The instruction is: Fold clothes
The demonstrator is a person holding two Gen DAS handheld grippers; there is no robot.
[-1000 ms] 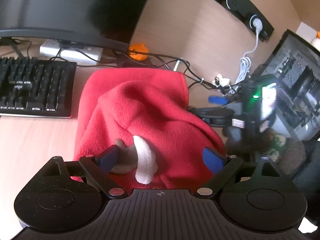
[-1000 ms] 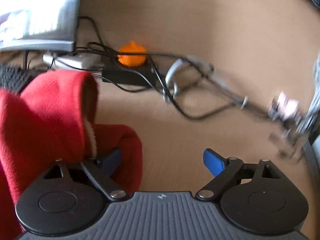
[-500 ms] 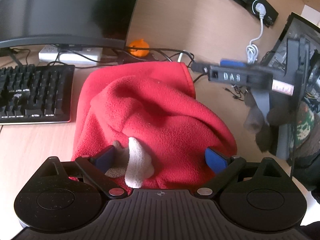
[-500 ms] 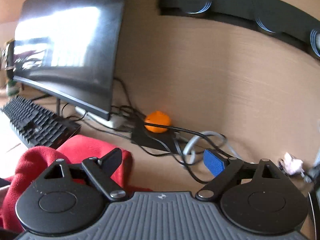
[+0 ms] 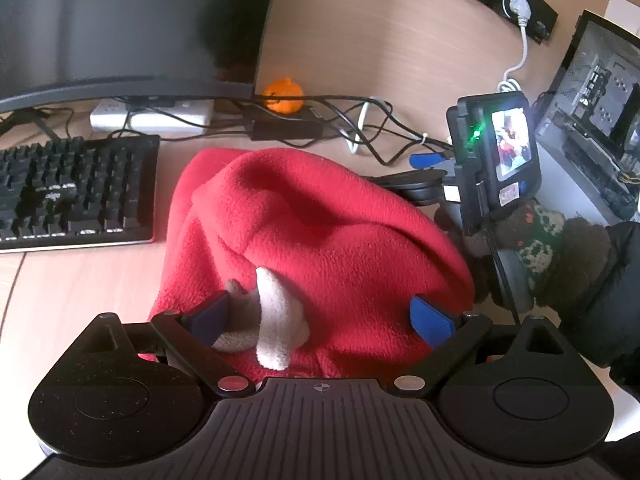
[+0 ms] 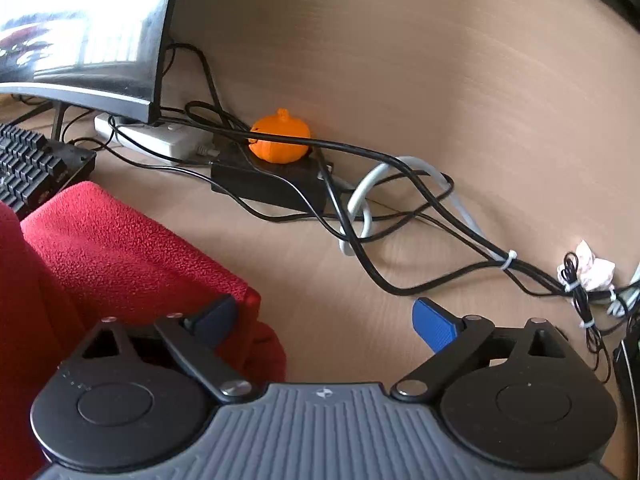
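While bunched on desk, red fleece [image 5: 320, 224] between left claw [image 5: 324, 312] (fingers apart).

The red fleece garment [image 5: 320, 240] is covering the worktop [image 5: 72, 288] under it, and its near edge is disappearing behind the left claw [image 5: 320, 316]. In the right wrist view the garment [image 6: 112, 248] is running out of the picture on the left side. The monitor [image 5: 120, 20] is being cut by the top edge, the keyboard [image 5: 72, 188] by the left edge. The small screen [image 5: 514, 144] at the right is showing something too small to read.
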